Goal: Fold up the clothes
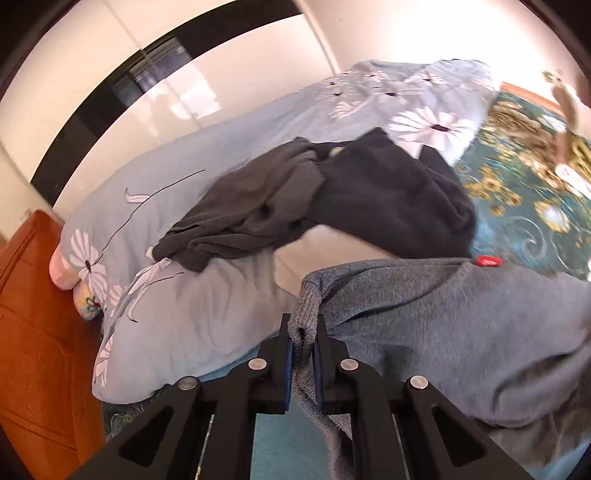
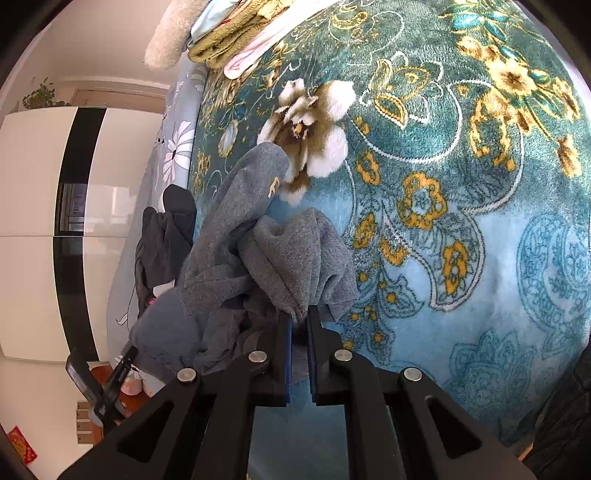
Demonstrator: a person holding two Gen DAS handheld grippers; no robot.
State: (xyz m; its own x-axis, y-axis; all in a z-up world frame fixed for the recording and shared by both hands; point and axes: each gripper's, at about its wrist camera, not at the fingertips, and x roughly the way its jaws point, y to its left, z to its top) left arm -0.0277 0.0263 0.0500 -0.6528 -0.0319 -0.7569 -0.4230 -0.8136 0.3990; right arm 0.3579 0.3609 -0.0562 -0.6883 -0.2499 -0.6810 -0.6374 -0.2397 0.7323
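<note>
Landmark for all positions: the teal floral blanket (image 2: 480,229) spread over the bed.

Left gripper (image 1: 303,334): clenched on the ribbed edge of the grey sweater (image 1: 443,314). The ribbed band rises between the two blue pads and hangs down behind them toward the camera. The sweater's body spreads off to the right of the jaws, bunched and creased, and covers the near part of the blanket in the left wrist view. A small red tag (image 1: 488,261) sits at the sweater's far edge, right where it meets the blanket.

Right gripper (image 2: 299,325): clamped on another part of the same grey sweater (image 2: 273,251). A frayed fold of the knit enters the narrow gap between the pads. Above the jaws the cloth is piled in loose humps on the blanket, toward its left edge; one lobe reaches as far as the large white-and-brown flower (image 2: 310,133) in the blanket's pattern. A small pale mark shows on that lobe; too small to read.

Other items relative to the blanket:
- Dark garments (image 1: 332,199), one charcoal and one near black, lie crumpled just off the blanket's left edge, on the pale blue daisy-print duvet (image 1: 207,302). Apart from the sweater.
- Folded stack of clothes (image 2: 236,33) at the blanket's far end, olive and pink layers visible.
- Orange wooden bed frame (image 1: 37,332) lies beyond the duvet, well away from the blanket.
</note>
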